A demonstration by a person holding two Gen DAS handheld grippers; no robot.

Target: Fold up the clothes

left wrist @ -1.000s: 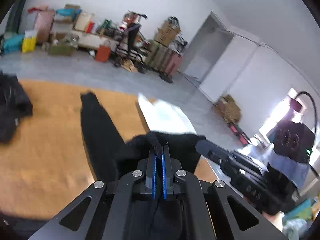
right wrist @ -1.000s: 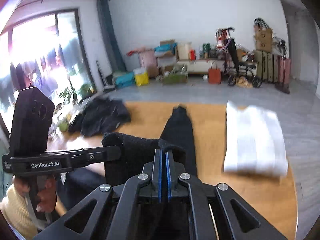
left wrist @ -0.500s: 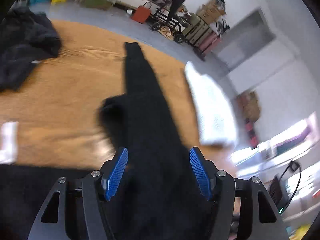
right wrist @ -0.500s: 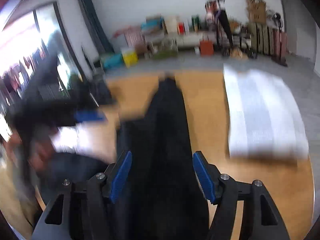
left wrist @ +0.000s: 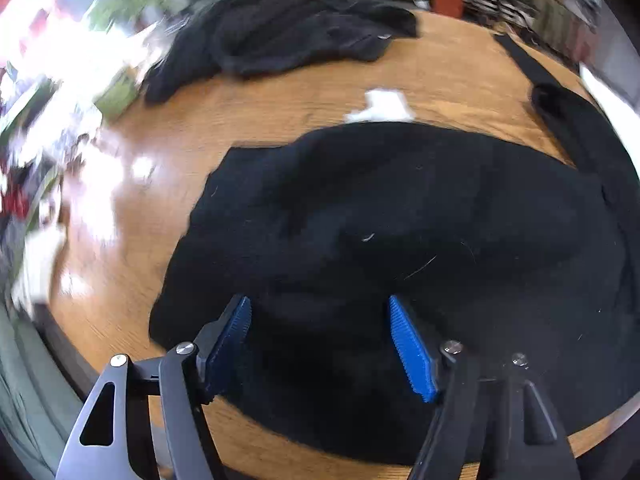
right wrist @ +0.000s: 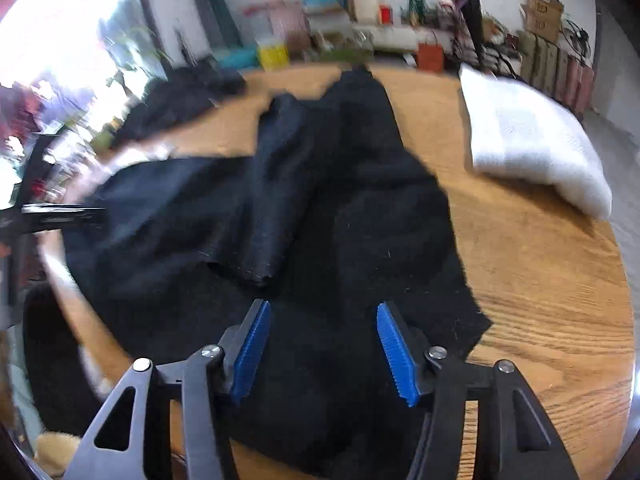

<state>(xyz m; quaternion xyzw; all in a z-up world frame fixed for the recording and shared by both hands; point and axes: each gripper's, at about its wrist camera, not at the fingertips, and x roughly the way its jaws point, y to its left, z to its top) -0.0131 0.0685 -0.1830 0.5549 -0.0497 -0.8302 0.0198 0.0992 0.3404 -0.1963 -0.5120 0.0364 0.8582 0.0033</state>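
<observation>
A black garment (left wrist: 400,220) lies spread on the round wooden table (left wrist: 280,96), one sleeve (left wrist: 532,64) trailing to the far right. My left gripper (left wrist: 319,300) points down over its near part. Its jaws are opening, with cloth below the gap and the blue pads (left wrist: 412,352) clear of it. In the right wrist view the same garment (right wrist: 360,200) has a sleeve (right wrist: 276,184) folded across it. My right gripper (right wrist: 322,305) hovers over its near edge. Its jaws are closing, the pads (right wrist: 396,352) apart and not pressing the cloth.
A heap of dark clothes (left wrist: 300,32) sits at the table's far side. A small white scrap (left wrist: 384,106) lies beyond the garment. A folded white garment (right wrist: 528,140) rests at the far right. Boxes and bags (right wrist: 432,56) line the back wall. The table edge (right wrist: 624,320) curves close on the right.
Both grippers were shut on the raised black garment. They let go, opened and dropped toward the table, tipping downward. The garment now lies flat on the wood.
</observation>
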